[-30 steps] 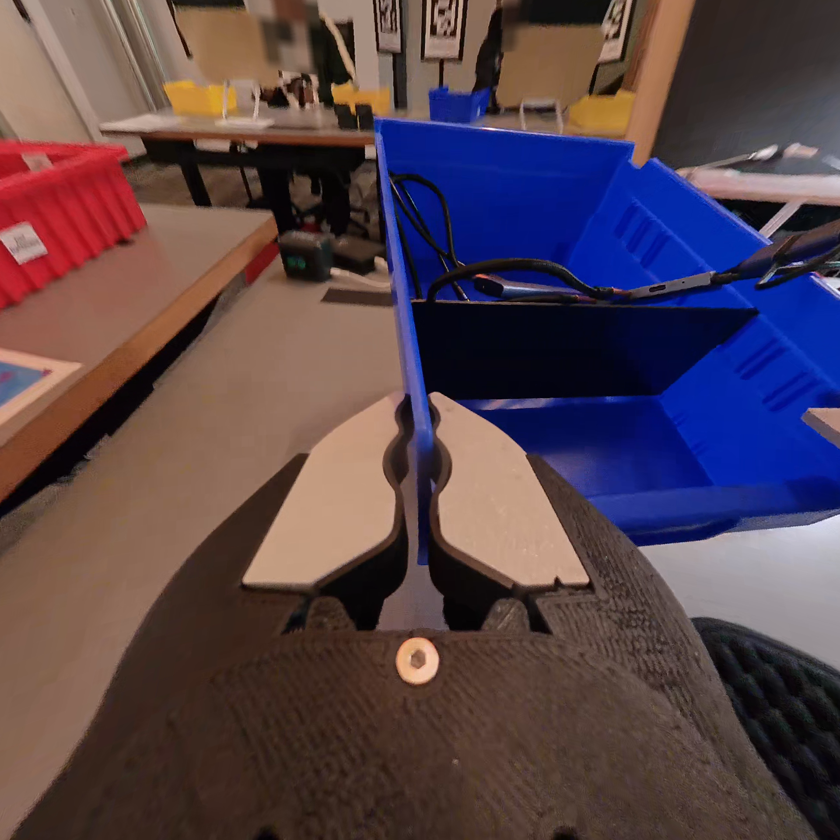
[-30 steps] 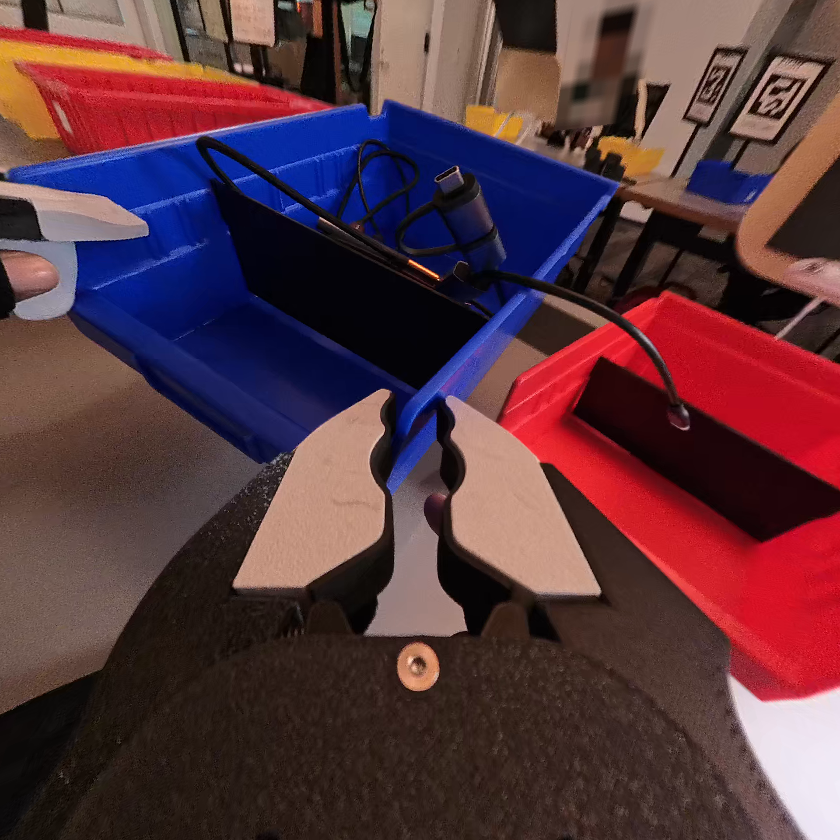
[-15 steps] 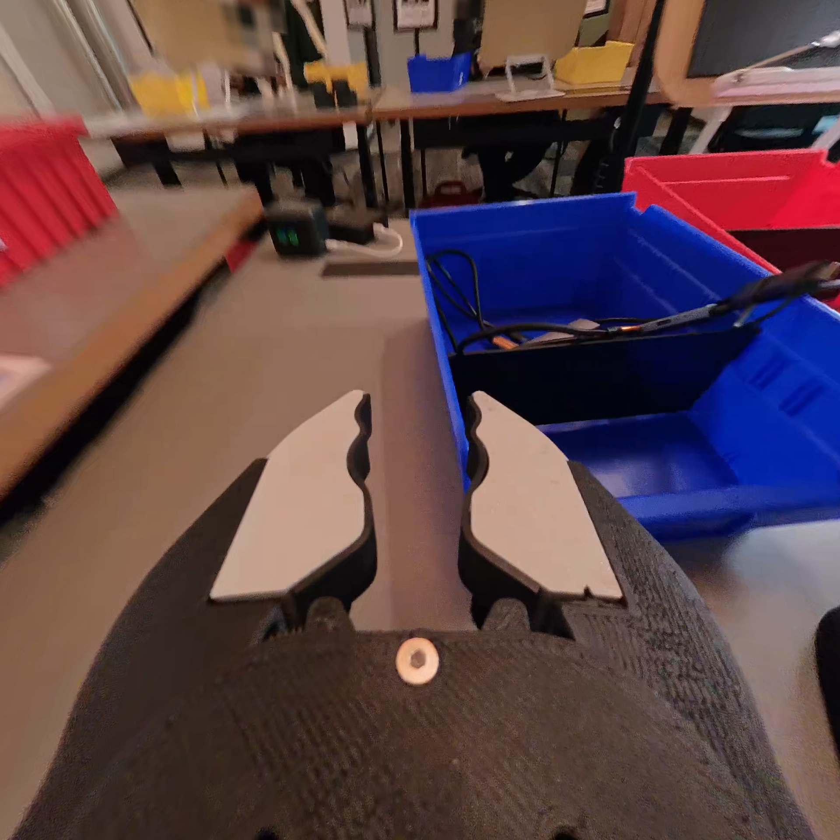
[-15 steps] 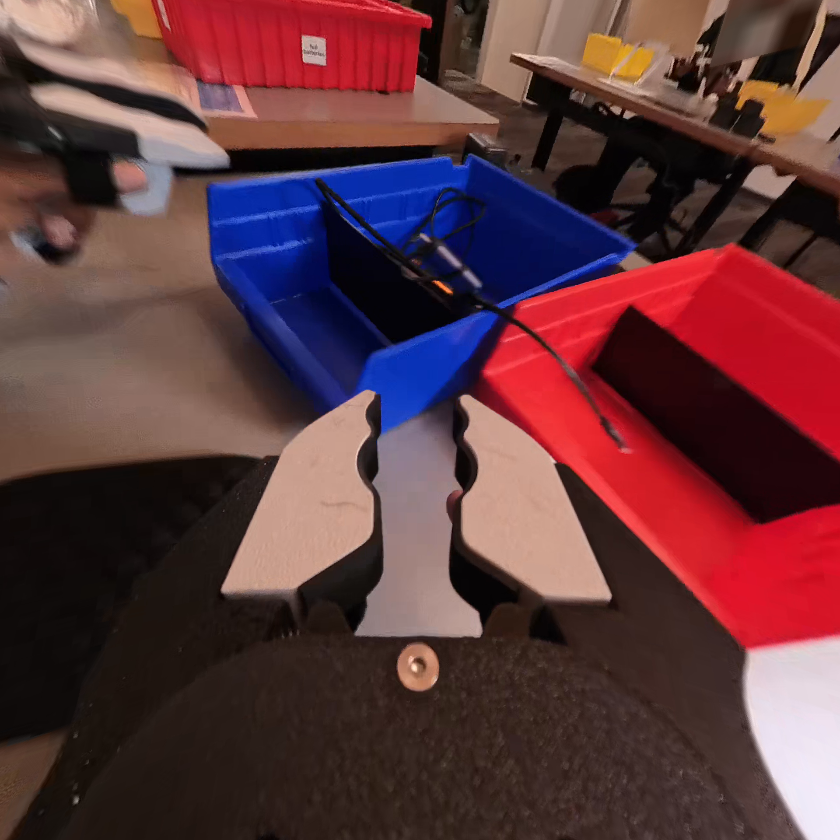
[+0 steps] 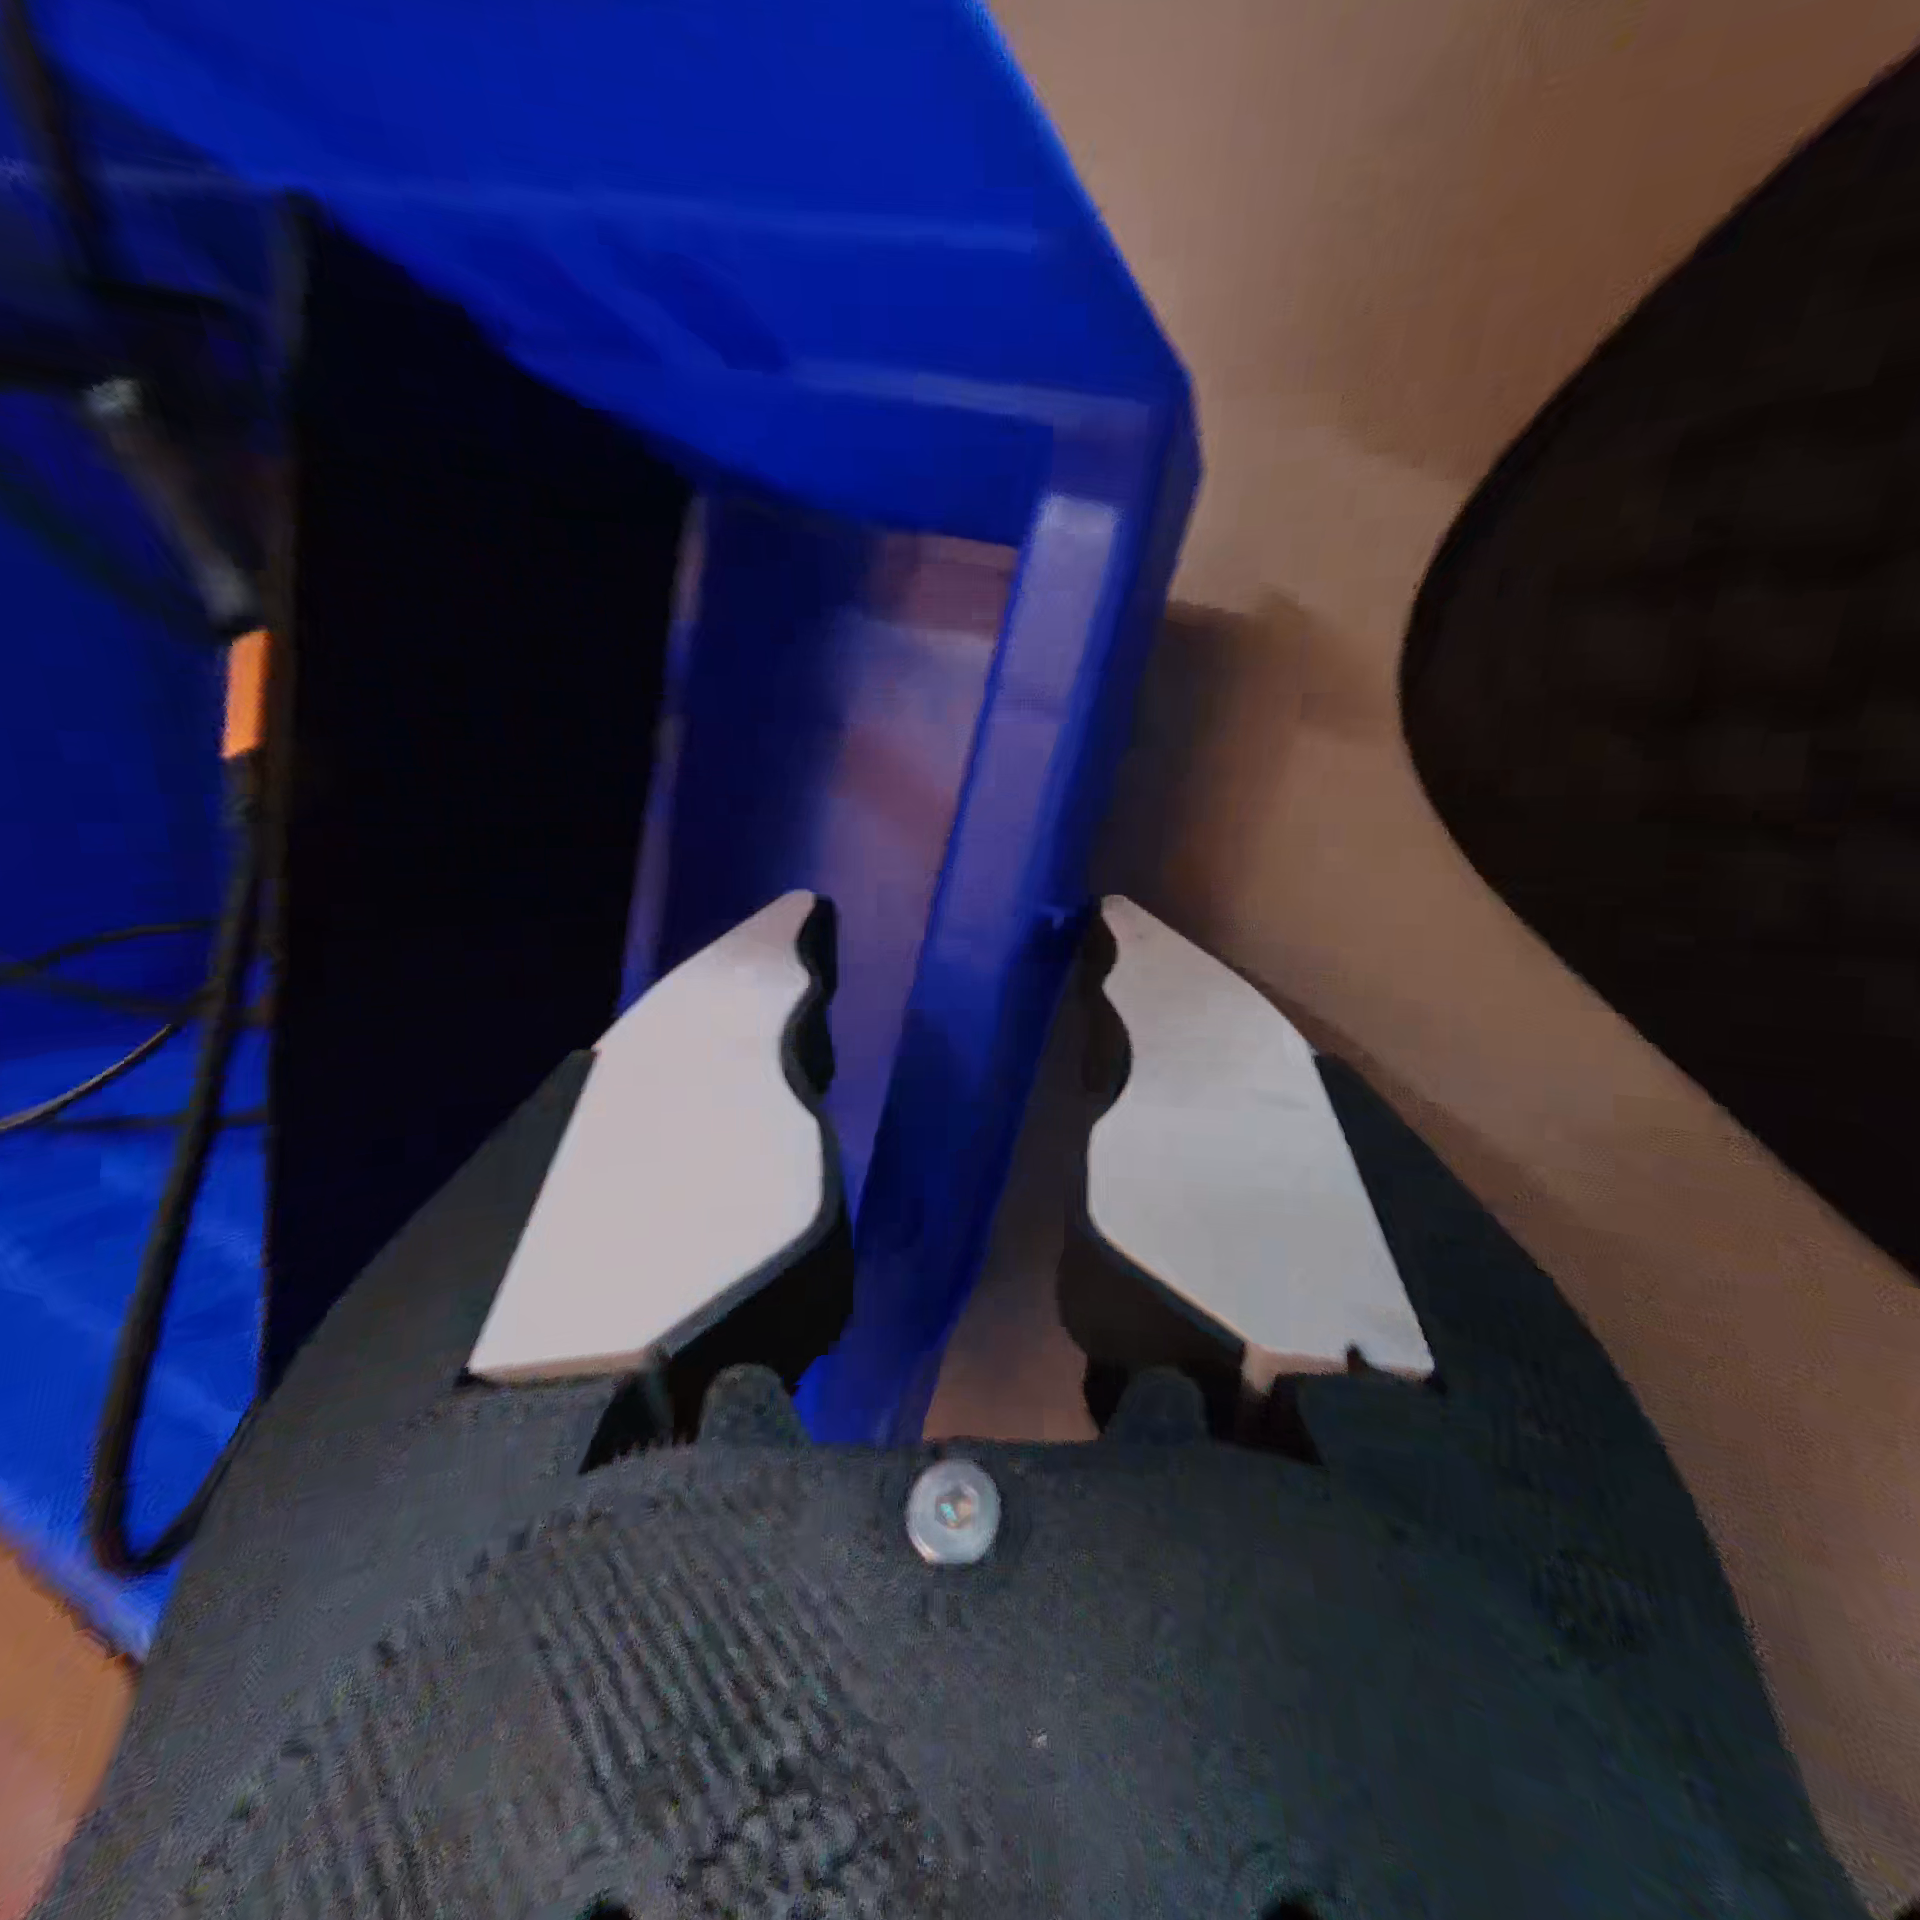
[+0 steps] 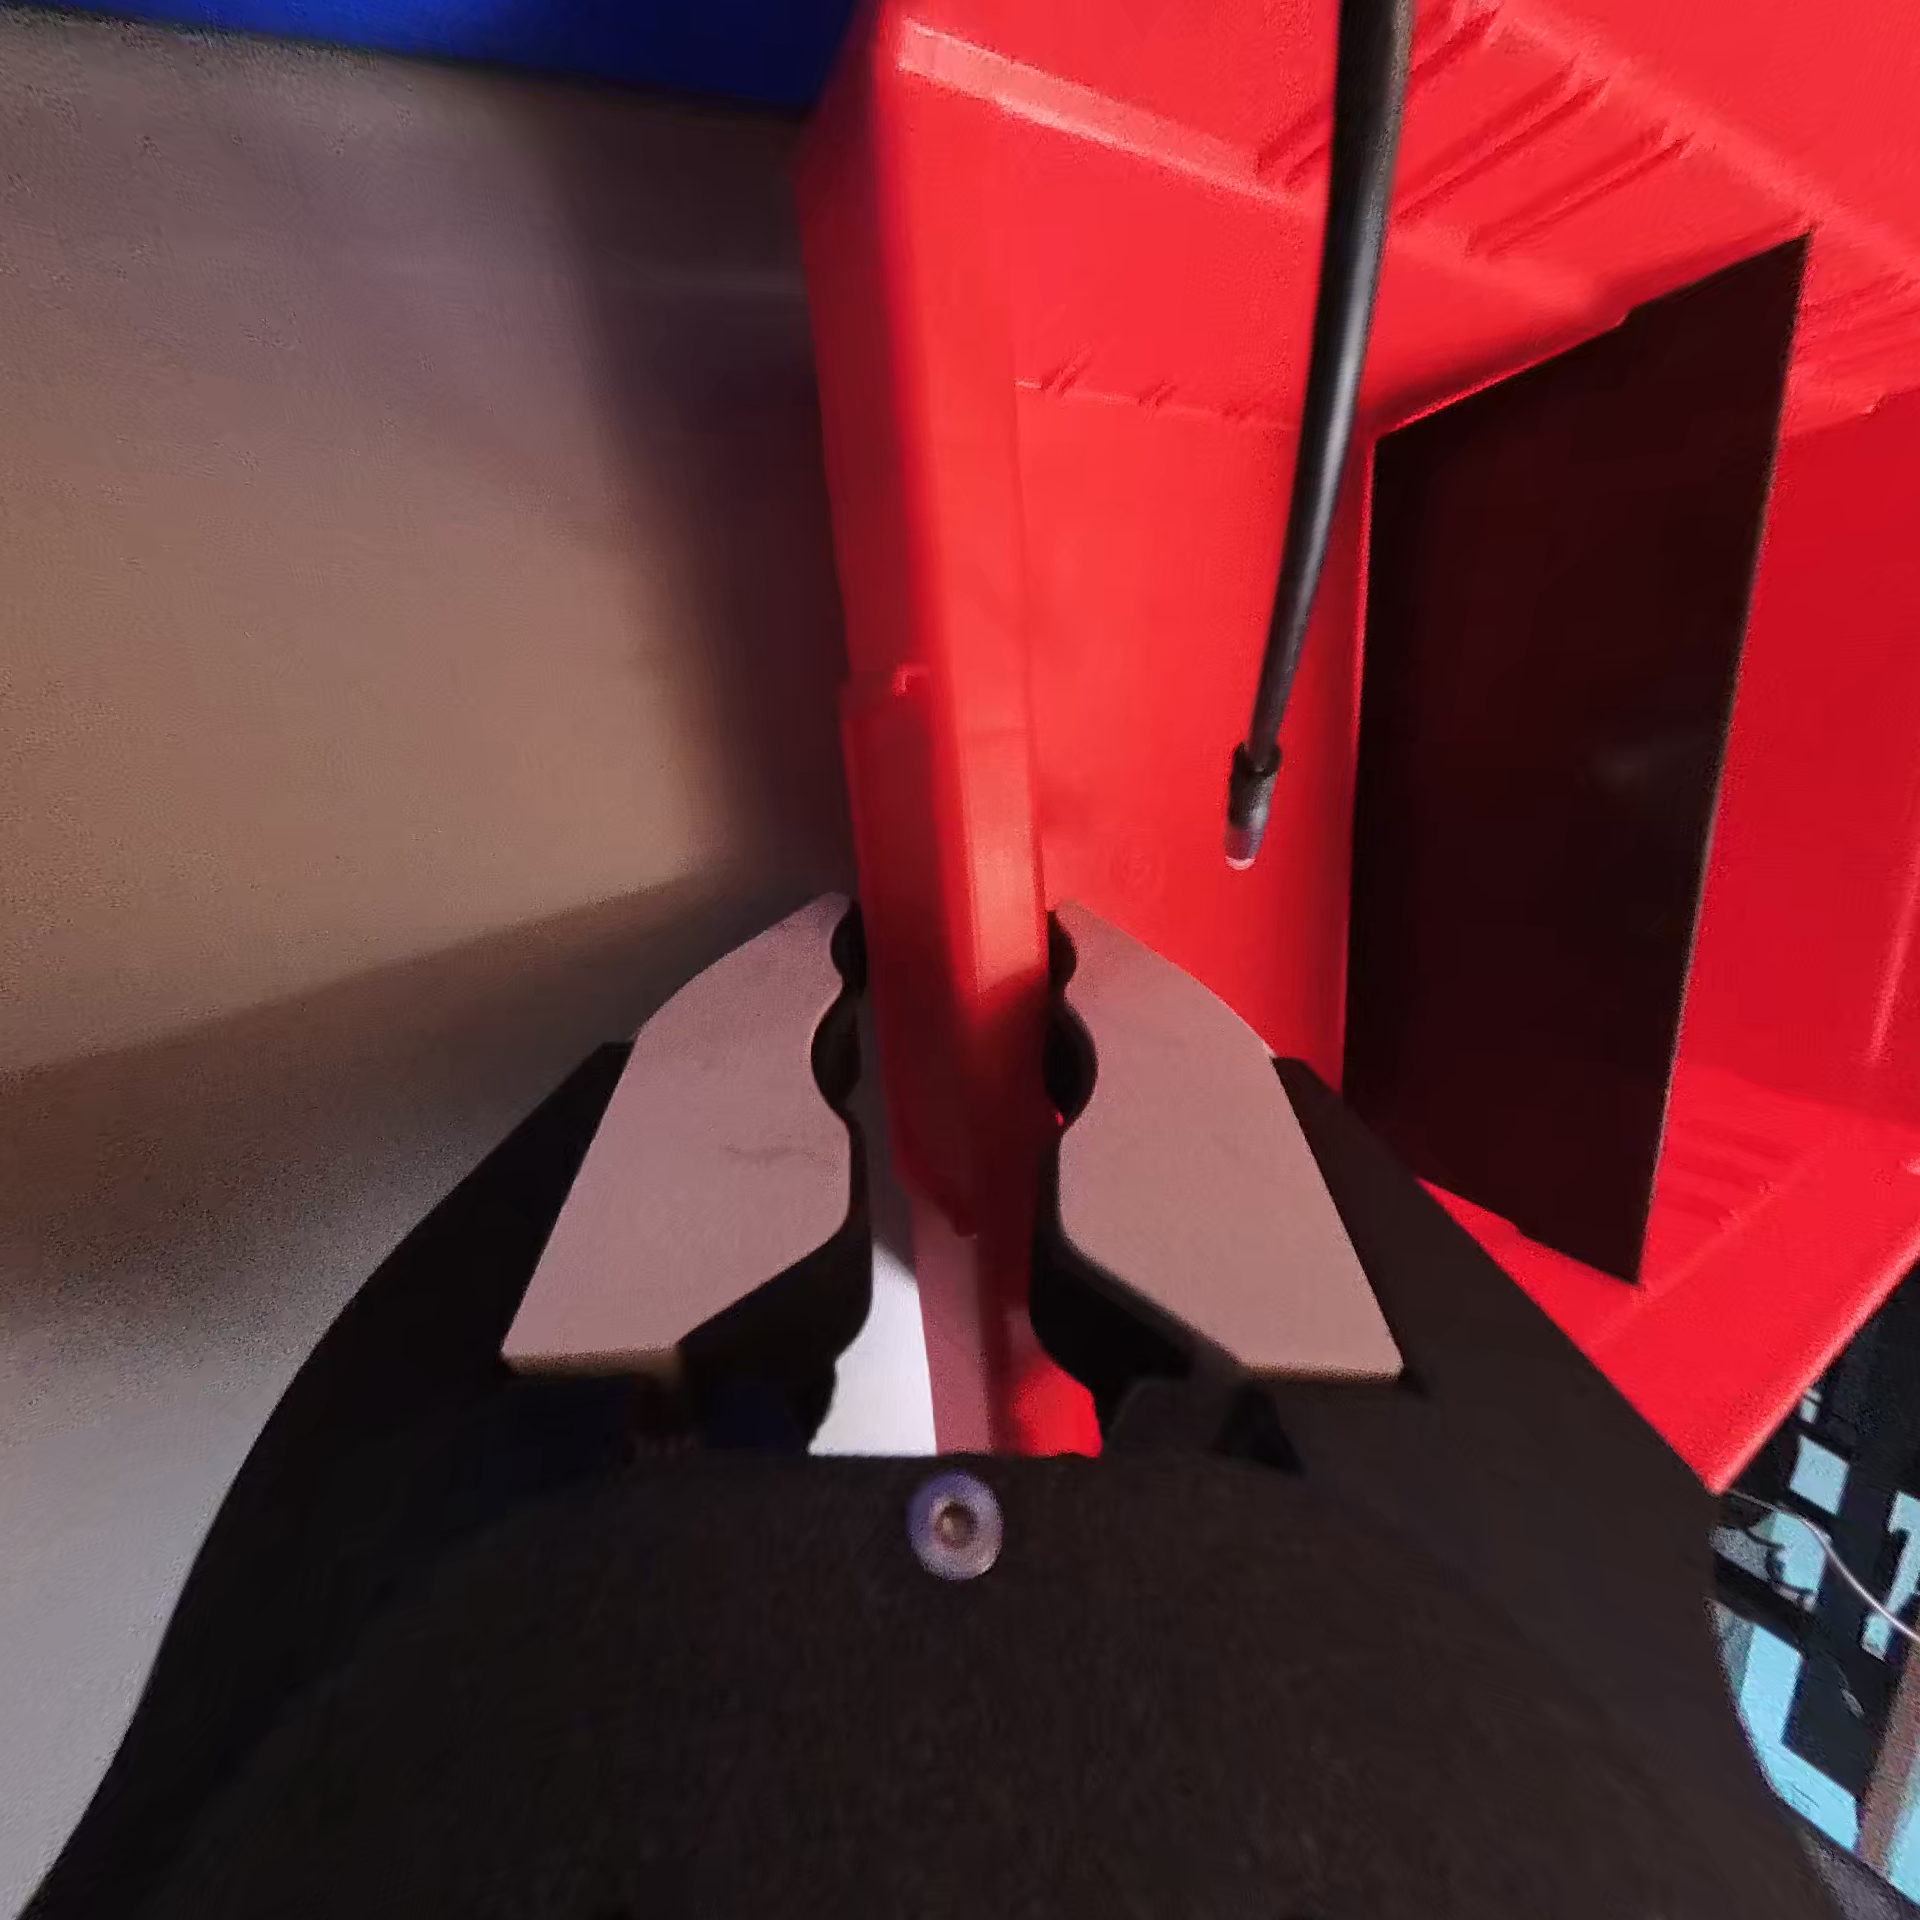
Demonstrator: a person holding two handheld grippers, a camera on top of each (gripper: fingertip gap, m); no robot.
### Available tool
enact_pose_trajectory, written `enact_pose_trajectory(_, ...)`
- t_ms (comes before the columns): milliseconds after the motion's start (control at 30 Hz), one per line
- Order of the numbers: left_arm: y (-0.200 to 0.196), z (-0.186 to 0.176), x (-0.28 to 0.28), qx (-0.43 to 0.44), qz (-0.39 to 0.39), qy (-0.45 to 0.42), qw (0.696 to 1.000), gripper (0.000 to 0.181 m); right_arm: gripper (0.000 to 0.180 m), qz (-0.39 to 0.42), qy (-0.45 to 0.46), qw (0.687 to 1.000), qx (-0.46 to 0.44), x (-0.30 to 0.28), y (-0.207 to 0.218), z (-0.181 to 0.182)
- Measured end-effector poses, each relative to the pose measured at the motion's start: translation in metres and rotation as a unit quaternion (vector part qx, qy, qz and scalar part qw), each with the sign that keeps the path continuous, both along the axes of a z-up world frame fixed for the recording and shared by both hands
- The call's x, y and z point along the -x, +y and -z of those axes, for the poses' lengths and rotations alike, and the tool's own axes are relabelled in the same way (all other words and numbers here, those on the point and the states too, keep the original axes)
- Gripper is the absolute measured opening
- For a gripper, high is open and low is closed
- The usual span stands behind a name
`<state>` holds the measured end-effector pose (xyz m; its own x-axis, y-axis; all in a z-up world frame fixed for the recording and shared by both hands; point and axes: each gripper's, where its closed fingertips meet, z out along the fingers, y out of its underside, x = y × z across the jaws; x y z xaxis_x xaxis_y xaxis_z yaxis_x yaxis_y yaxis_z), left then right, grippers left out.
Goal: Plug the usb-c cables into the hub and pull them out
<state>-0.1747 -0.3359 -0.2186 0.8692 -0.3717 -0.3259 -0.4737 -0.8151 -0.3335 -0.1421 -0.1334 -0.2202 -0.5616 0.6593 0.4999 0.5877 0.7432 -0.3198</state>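
Observation:
In the left wrist view the blue bin [image 5: 644,239] fills the upper left. Black USB-C cables [image 5: 197,1039] lie in it behind a black divider [image 5: 468,727], one with an orange band [image 5: 247,696]. My left gripper [image 5: 961,920] is open and straddles the bin's near wall [image 5: 987,1039]. In the right wrist view my right gripper [image 6: 951,920] is shut on the wall [image 6: 956,987] of the red bin [image 6: 1143,520]. A black cable [image 6: 1340,364] hangs over that bin, its plug end [image 6: 1247,800] free. I cannot make out the hub.
The red bin has a black divider [image 6: 1558,779]. A dark rounded object [image 5: 1714,727] lies on the tan table [image 5: 1351,208] right of the blue bin. A printed sheet [image 6: 1818,1662] shows at the lower right. A strip of the blue bin [image 6: 416,21] shows at the top. Left tips to right tips: about 20 cm.
Both grippers let go of the blue bin and drew back. The left has since moved over its near wall and opened wider. The right has moved onto the red bin's wall.

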Motion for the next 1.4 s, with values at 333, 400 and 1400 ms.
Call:
enact_pose_trajectory(333, 0.015, 0.007, -0.008, -0.045, -0.008, -0.015, 0.999, 0.033, 0.032, 0.023, 0.015, 1.000, -0.002, -0.131, 0.039, -0.002)
enact_pose_trajectory(400, 0.017, 0.006, -0.008, -0.063, -0.011, -0.010, 0.998, 0.033, 0.032, 0.040, 0.023, 0.999, -0.007, -0.167, 0.055, -0.002)
enact_pose_trajectory(1400, 0.091, -0.095, 0.058, -0.282, -0.101, -0.049, 0.953, 0.039, 0.043, 0.179, 0.239, 0.946, 0.126, -0.223, 0.175, -0.074)
